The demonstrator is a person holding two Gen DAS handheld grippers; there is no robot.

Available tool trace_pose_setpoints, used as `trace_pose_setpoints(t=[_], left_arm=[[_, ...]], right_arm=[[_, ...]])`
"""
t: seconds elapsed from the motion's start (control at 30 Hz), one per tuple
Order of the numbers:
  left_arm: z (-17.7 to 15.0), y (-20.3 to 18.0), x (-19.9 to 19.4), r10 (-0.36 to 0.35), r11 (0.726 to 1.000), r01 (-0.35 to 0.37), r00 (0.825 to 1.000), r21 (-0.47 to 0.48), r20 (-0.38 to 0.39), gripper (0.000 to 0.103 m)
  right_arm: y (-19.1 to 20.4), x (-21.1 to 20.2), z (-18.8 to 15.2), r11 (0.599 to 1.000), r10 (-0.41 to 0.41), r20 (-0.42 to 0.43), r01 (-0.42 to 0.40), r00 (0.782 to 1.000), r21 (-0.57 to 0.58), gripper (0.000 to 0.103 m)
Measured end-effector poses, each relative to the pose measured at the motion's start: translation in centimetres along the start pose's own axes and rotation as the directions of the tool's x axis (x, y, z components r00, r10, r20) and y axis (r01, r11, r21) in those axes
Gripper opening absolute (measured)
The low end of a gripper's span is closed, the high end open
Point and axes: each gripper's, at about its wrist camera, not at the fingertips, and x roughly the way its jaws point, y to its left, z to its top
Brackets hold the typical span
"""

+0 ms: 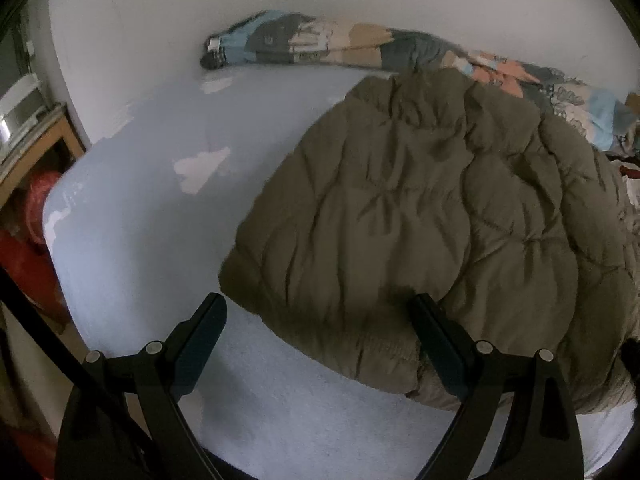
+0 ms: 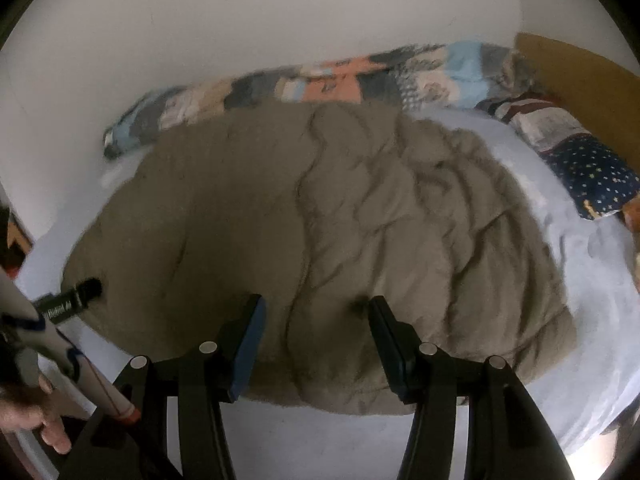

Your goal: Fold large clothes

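Note:
An olive quilted puffer jacket [image 1: 420,200] lies folded in a thick bundle on the pale blue bed sheet [image 1: 140,200]. My left gripper [image 1: 318,304] is open wide at the jacket's near left corner, with the hem between its fingers but not pinched. In the right wrist view the jacket [image 2: 320,220] fills the middle of the bed. My right gripper [image 2: 316,306] stands open over its near edge, holding nothing. One of the left gripper's fingertips [image 2: 90,288] shows at the jacket's left edge, and a hand [image 2: 36,420] holds that tool.
A rolled patchwork quilt [image 2: 320,76] lies along the white wall behind the jacket. A star-print pillow [image 2: 592,172] and a wooden headboard [image 2: 580,76] are at the right. A wooden table [image 1: 40,140] and something red [image 1: 24,240] stand off the bed's left end.

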Motion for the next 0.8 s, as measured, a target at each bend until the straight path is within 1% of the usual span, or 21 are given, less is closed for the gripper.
trace_pose_setpoints(t=[0.13, 0.23, 0.33, 0.37, 0.4, 0.47, 0.5, 0.57, 0.63, 0.7, 0.73, 0.77, 0.8], left_arm=[[0.0, -0.3, -0.8, -0.004, 1.0, 0.004, 1.0, 0.01, 0.03, 0.093], [0.2, -0.9, -1.8, -0.034, 0.999, 0.033, 0.998, 0.027, 0.055, 0.093], [1.6, -2.2, -3.4, -0.097, 0.994, 0.091, 0.991, 0.061, 0.093, 0.093], [2.5, -3.0, -3.7, -0.13, 0.989, 0.122, 0.987, 0.083, 0.098, 0.093], [3.3, -3.6, -3.7, -0.154, 0.984, 0.145, 0.984, 0.101, 0.089, 0.093], [5.0, -5.1, -3.7, -0.194, 0.975, 0.183, 0.978, 0.129, 0.076, 0.093], [5.7, -6.0, -3.5, -0.205, 0.97, 0.193, 0.976, 0.146, 0.071, 0.093], [7.9, -8.5, -2.9, -0.241, 0.953, 0.231, 0.97, 0.195, 0.029, 0.093], [9.9, -10.7, -2.0, -0.274, 0.941, 0.269, 0.962, 0.207, -0.002, 0.093], [11.8, -12.7, -0.7, -0.279, 0.934, 0.278, 0.96, 0.223, -0.028, 0.093], [12.7, -13.5, 0.1, -0.275, 0.934, 0.276, 0.961, 0.227, -0.038, 0.093], [13.6, -14.3, 1.1, -0.269, 0.935, 0.271, 0.962, 0.231, -0.041, 0.093], [14.8, -15.4, 2.7, -0.266, 0.93, 0.274, 0.962, 0.245, -0.069, 0.093]], right_arm=[[-1.7, -1.0, 0.4, 0.998, 0.0, 0.021, -0.002, 1.0, 0.067, 0.058], [-2.6, -1.7, 1.1, 0.996, 0.011, 0.039, -0.015, 0.999, 0.092, 0.054], [-3.8, -2.6, 2.8, 0.99, 0.038, 0.075, -0.048, 0.996, 0.131, 0.054], [-4.5, -2.7, 3.6, 0.985, 0.049, 0.089, -0.063, 0.995, 0.158, 0.051], [-5.0, -2.7, 4.3, 0.982, 0.055, 0.095, -0.071, 0.994, 0.174, 0.048], [-5.7, -2.3, 6.3, 0.978, 0.072, 0.108, -0.091, 0.992, 0.187, 0.025], [-5.9, -1.9, 7.3, 0.978, 0.074, 0.108, -0.093, 0.991, 0.184, 0.023], [-6.0, -1.1, 9.5, 0.976, 0.094, 0.113, -0.114, 0.989, 0.187, 0.023], [-6.1, 0.0, 11.9, 0.975, 0.115, 0.113, -0.134, 0.987, 0.177, 0.023], [-5.6, 1.6, 14.7, 0.978, 0.135, 0.099, -0.149, 0.986, 0.148, 0.023], [-5.4, 2.8, 16.0, 0.978, 0.146, 0.079, -0.156, 0.986, 0.138, 0.023], [-5.3, 3.7, 16.8, 0.978, 0.157, 0.055, -0.163, 0.986, 0.128, 0.023], [-5.2, 5.0, 17.4, 0.977, 0.173, 0.032, -0.176, 0.984, 0.123, 0.023]])
